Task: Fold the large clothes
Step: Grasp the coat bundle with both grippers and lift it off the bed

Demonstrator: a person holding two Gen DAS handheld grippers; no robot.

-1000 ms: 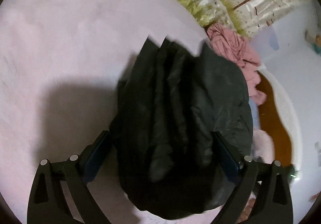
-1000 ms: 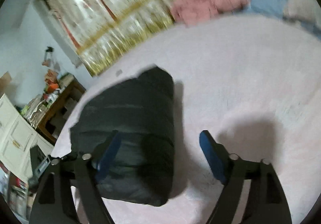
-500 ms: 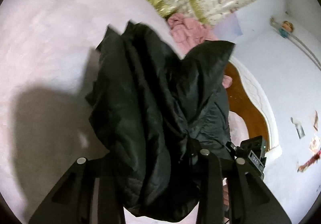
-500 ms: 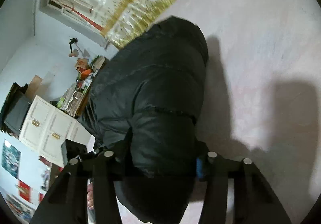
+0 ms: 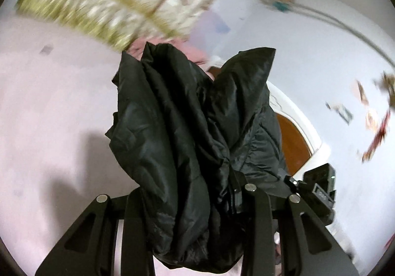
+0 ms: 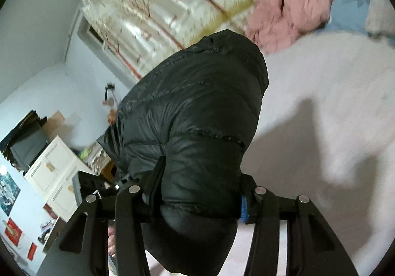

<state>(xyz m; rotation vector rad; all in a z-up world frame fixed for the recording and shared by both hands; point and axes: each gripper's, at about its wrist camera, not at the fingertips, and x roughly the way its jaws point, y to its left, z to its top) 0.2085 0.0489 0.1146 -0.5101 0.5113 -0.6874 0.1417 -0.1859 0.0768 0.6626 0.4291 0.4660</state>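
Left tool pinches a bunched end of the black puffer jacket, its jaws drawn in on the crumpled fabric, which fills the gap between them. Right tool clamps the other, rounded quilted end of the same jacket; a blue pad shows at one side pressed against the cloth. Both views show the jacket lifted clear above the pale pink bed, its shadow falling on the cover. A pink garment lies heaped at the far edge, beside a light blue cloth. Patterned curtains hang behind.
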